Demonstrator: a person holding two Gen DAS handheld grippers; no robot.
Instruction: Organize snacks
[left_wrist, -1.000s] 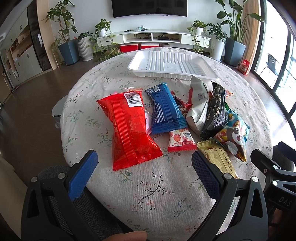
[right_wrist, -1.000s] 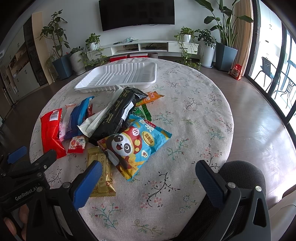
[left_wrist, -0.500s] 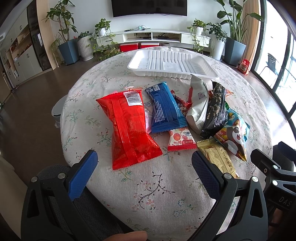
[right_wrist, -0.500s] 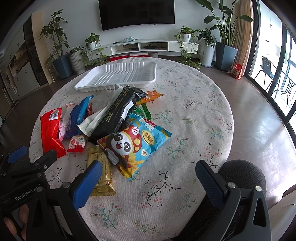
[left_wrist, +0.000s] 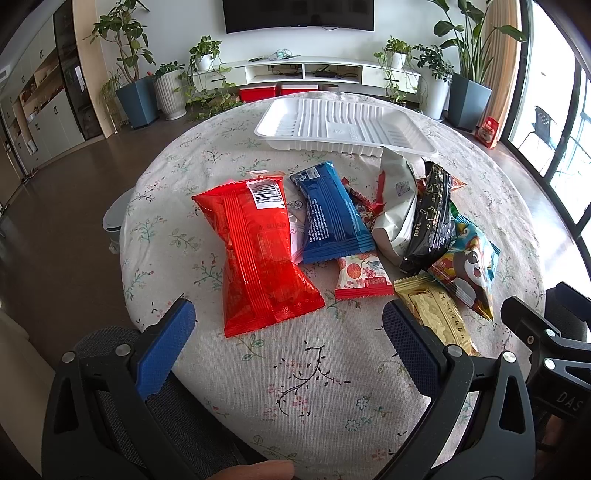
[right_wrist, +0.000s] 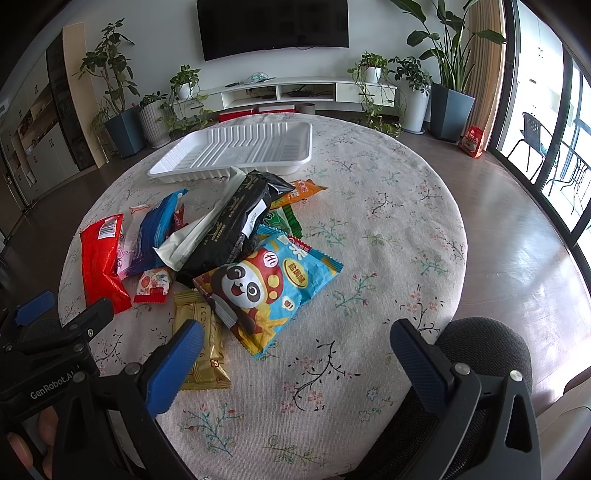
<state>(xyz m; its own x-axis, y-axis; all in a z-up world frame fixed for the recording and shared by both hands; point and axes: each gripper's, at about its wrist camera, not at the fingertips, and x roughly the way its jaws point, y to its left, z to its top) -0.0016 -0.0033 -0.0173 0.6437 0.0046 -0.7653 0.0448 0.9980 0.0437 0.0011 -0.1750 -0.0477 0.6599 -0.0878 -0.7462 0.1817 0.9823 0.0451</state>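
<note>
A pile of snack packs lies on the round floral table (left_wrist: 314, 369): a red bag (left_wrist: 258, 251), a blue pack (left_wrist: 332, 218), a white pouch (left_wrist: 397, 206), a black bag (left_wrist: 430, 218), a panda bag (right_wrist: 266, 284), a gold pack (right_wrist: 201, 332) and a small red-and-white pack (left_wrist: 364, 275). An empty white ribbed tray (left_wrist: 343, 125) stands behind them. My left gripper (left_wrist: 288, 321) is open and empty, just in front of the red bag. My right gripper (right_wrist: 295, 338) is open and empty, just in front of the panda bag.
A grey chair back (right_wrist: 487, 343) sits under the right gripper at the table's near edge. Beyond the table are a TV console (right_wrist: 288, 92), potted plants (right_wrist: 125, 122) and glass doors at the right. An orange pack (right_wrist: 301, 192) and a green one (right_wrist: 288, 221) lie behind the black bag.
Both grippers have barely moved; the view has shifted very slightly. Nothing on the table has changed place.
</note>
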